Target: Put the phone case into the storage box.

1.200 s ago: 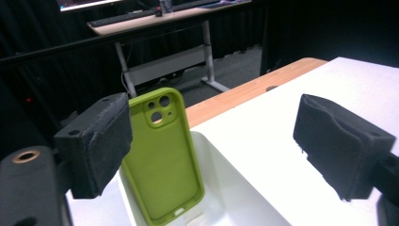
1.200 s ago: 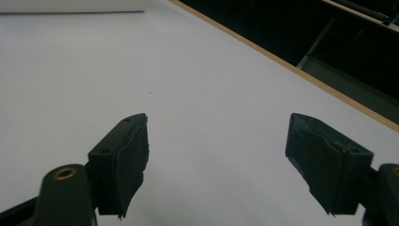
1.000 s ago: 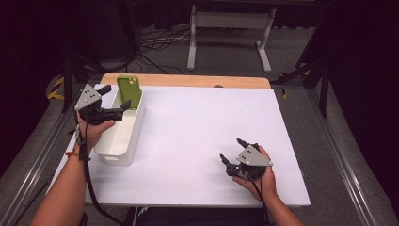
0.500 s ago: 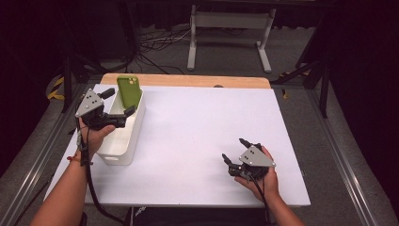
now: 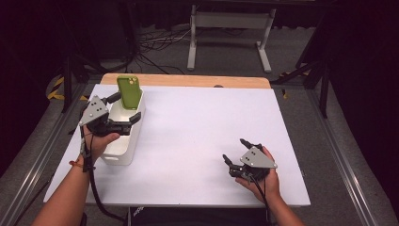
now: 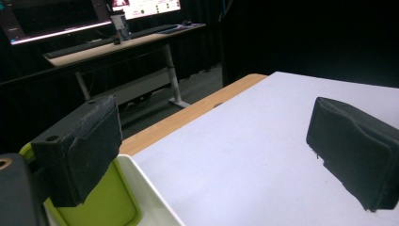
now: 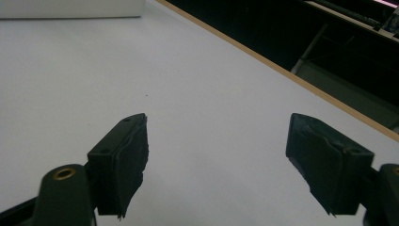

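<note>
A green phone stands on end in the far end of a white bin, leaning on its back wall. My left gripper hovers over the bin just in front of the phone, jaws wide open with nothing pressed between them. In the left gripper view the phone sits low at the left, partly behind the left pad, with the bin's rim beside it. My right gripper rests near the table's front right, open and empty, its pads spread over bare white table.
The white table top has a wooden strip along its far edge. Beyond it are a metal stand and cables on the floor. A desk with monitors shows far off in the left gripper view.
My left gripper has drawn back a little toward the near side of the bin, away from the phone, which has straightened up slightly. The right hand has stayed put.
</note>
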